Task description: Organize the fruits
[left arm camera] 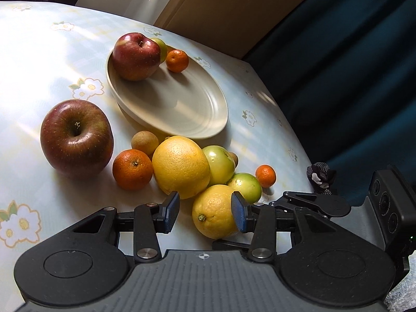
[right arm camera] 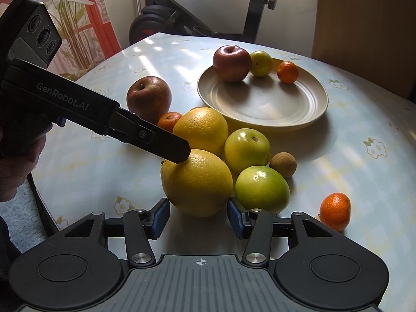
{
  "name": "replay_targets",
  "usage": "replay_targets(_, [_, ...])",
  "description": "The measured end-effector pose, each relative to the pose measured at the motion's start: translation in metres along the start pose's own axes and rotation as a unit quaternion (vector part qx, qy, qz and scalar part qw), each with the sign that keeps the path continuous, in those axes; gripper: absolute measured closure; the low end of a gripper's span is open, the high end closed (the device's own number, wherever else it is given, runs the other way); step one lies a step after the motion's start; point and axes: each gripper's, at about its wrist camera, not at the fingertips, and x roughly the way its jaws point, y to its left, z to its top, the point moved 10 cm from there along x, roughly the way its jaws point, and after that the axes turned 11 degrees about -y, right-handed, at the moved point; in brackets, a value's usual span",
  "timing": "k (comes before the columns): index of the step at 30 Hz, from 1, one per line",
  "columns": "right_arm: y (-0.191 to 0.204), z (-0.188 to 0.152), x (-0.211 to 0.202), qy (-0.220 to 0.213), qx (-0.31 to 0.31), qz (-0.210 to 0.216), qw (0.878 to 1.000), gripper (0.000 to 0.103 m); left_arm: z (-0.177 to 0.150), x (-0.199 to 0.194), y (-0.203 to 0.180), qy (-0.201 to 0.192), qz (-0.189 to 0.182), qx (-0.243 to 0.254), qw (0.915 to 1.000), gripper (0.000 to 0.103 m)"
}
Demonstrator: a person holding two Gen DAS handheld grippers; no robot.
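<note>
Left wrist: left gripper (left arm camera: 205, 214) jaws wide around near orange (left arm camera: 213, 212) at lower centre, not clamped | plate (left arm camera: 182, 119) upper centre holds three fruits | Right wrist: right gripper (right arm camera: 199, 218) jaws wide, same orange (right arm camera: 197, 182) centre; pile mostly unsorted.

We saw the left gripper (left arm camera: 205, 213) spread around a yellow orange (left arm camera: 214, 212); right pad (left arm camera: 239, 214) touched it.
</note>
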Motion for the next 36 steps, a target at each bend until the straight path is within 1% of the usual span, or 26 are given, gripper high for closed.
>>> replay_targets(5, [-0.001, -0.001, 0.0, -0.013, 0.008, 0.002, 1.0, 0.056, -0.005, 0.007, -0.006, 0.004, -0.014, -0.009, 0.9999, 0.057])
replay_targets(9, [-0.002, -0.002, 0.0, -0.022, 0.02, 0.002, 1.0, 0.057, -0.007, 0.012, -0.005, 0.006, -0.024, -0.025, 0.9994, 0.057])
replay_targets(11, [-0.001, 0.001, -0.002, -0.022, 0.024, 0.0, 0.999, 0.057, -0.006, 0.012, -0.005, 0.006, -0.026, -0.026, 0.9993, 0.058])
replay_targets(14, [0.0, 0.011, -0.009, -0.041, 0.021, 0.003, 0.999, 0.057, 0.0, 0.007, -0.009, 0.001, -0.028, -0.022, 0.9994, 0.058])
replay_targets(17, [0.0, 0.027, -0.017, -0.059, 0.015, 0.003, 0.998, 0.057, 0.013, -0.003, -0.016, -0.009, -0.031, -0.013, 0.9994, 0.058])
replay_targets(20, [-0.006, 0.044, -0.021, -0.073, 0.015, 0.006, 0.997, 0.057, 0.029, -0.01, -0.026, -0.025, -0.028, 0.007, 0.9993, 0.058])
replay_targets(24, [-0.018, 0.072, -0.022, -0.089, 0.0, 0.001, 0.996, 0.057, 0.053, -0.011, -0.037, -0.041, -0.025, 0.03, 0.9984, 0.058])
replay_targets(27, [-0.03, 0.089, -0.017, -0.097, -0.002, 0.001, 0.995, 0.057, 0.076, -0.006, -0.043, -0.048, -0.021, 0.043, 0.9977, 0.058])
replay_targets(31, [-0.05, 0.106, 0.001, -0.096, -0.003, 0.0, 0.995, 0.057, 0.103, 0.011, -0.04, -0.032, -0.013, 0.049, 0.9982, 0.058])
replay_targets(36, [-0.074, 0.113, 0.032, -0.088, 0.018, 0.005, 0.996, 0.057, 0.123, 0.041, -0.025, -0.011, 0.006, 0.044, 0.999, 0.058])
